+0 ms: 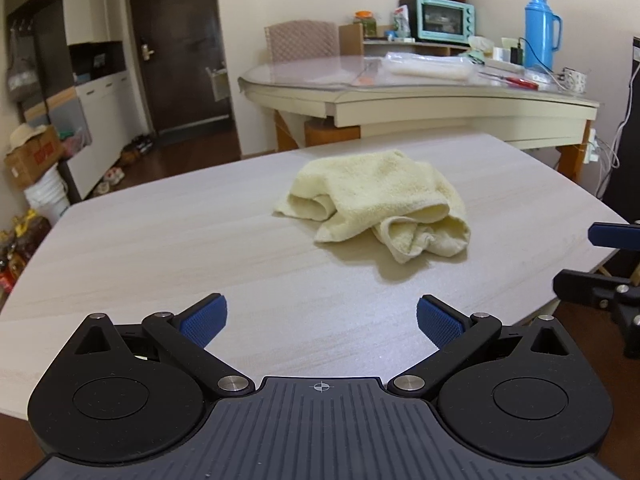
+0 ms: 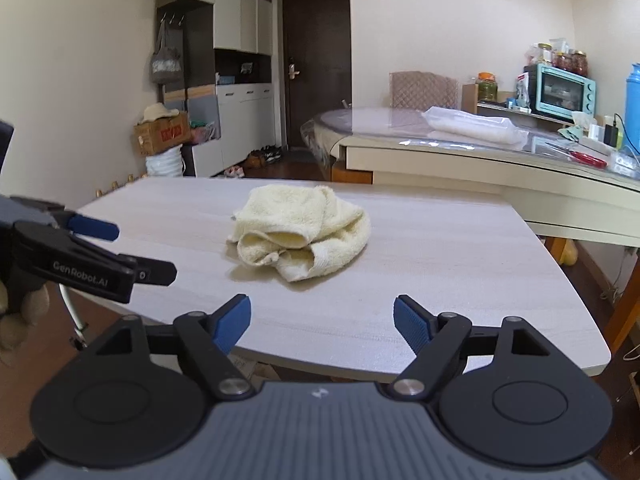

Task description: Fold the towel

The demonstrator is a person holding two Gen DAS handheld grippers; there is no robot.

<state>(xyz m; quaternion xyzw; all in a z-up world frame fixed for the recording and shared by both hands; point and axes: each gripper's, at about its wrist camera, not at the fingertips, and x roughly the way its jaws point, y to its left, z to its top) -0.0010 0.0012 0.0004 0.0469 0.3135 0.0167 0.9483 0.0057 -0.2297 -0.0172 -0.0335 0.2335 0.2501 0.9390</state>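
A pale yellow towel (image 1: 376, 204) lies crumpled in a loose heap near the middle of the light wood-grain table (image 1: 160, 240). My left gripper (image 1: 322, 322) hovers open over the table's near side, well short of the towel, nothing between its blue pads. In the right wrist view the same towel (image 2: 304, 236) sits ahead and slightly left of my right gripper (image 2: 322, 324), which is open and empty above the near edge of the table (image 2: 460, 280). The left gripper (image 2: 140, 252) shows at the left there, held by a gloved hand (image 2: 24, 312).
Behind stands a cream table (image 1: 440, 100) with a glass top carrying a blue thermos (image 1: 540, 32), a teal oven (image 1: 444, 18), a mug and a plastic bag. A chair, cabinets, a dark door and a cardboard box (image 2: 162, 134) lie beyond.
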